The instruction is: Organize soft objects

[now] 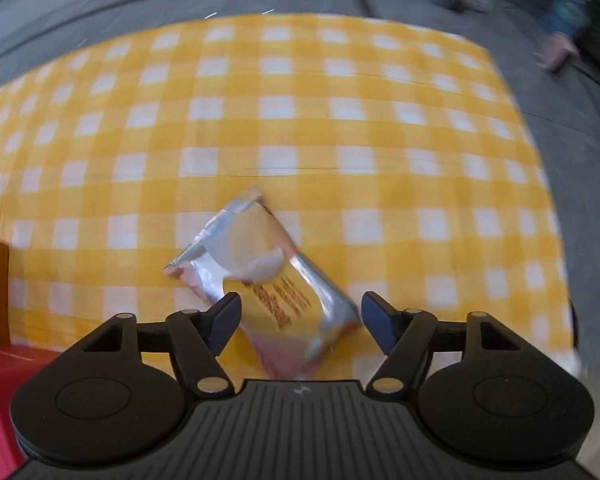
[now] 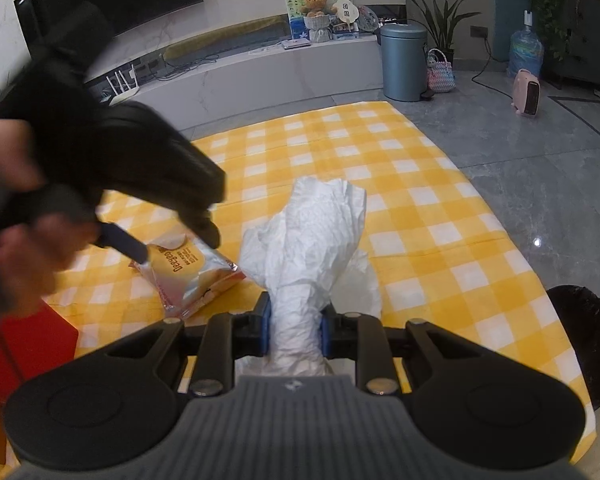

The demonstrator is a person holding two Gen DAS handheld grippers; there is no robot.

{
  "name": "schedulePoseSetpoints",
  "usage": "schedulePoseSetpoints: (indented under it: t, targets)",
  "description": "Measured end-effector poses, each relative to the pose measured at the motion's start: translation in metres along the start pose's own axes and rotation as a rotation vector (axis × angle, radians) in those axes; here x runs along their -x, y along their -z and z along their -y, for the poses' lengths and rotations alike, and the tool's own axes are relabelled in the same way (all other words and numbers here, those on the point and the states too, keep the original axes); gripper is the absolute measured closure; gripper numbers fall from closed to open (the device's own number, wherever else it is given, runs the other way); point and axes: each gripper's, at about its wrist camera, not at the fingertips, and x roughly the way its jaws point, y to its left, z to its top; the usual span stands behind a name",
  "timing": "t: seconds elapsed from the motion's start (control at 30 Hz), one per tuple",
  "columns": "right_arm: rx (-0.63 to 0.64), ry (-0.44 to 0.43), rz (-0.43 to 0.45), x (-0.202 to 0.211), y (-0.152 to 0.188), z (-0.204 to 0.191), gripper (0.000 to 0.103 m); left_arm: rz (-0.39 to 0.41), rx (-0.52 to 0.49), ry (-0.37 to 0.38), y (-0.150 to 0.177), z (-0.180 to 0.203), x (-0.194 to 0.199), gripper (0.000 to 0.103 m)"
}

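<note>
A silver and yellow snack packet lies on the yellow checked cloth. My left gripper hangs right over it, open wide; the packet sits between the fingers and the pads do not press on it. The right wrist view shows the same packet under the left gripper, which a person's hand holds. My right gripper is shut on the bunched neck of a white plastic bag, which stands crumpled on the cloth just right of the packet.
A red box stands at the cloth's left edge, close to the packet. A round black object sits off the cloth's right edge. Beyond the cloth is grey tiled floor with a blue-grey bin and a pink heater.
</note>
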Motion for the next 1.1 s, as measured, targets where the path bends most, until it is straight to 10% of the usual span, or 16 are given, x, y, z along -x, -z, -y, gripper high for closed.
schedulePoseSetpoints:
  t: [0.37, 0.57, 0.77, 1.1]
  targets:
    - [0.017, -0.012, -0.012, -0.006, 0.000, -0.003, 0.081, -0.003, 0.044, -0.325, -0.012, 0.015, -0.052, 0.000]
    - [0.018, -0.009, -0.009, -0.005, 0.001, -0.003, 0.081, -0.090, 0.360, -0.158, -0.005, -0.026, -0.056, 0.003]
    - [0.023, -0.009, -0.009, -0.005, 0.001, -0.003, 0.081, -0.073, 0.175, -0.115, 0.001, -0.023, -0.052, 0.028]
    - [0.024, -0.009, -0.014, -0.007, 0.000, -0.004, 0.081, -0.064, -0.247, -0.045, 0.066, -0.013, -0.044, 0.029]
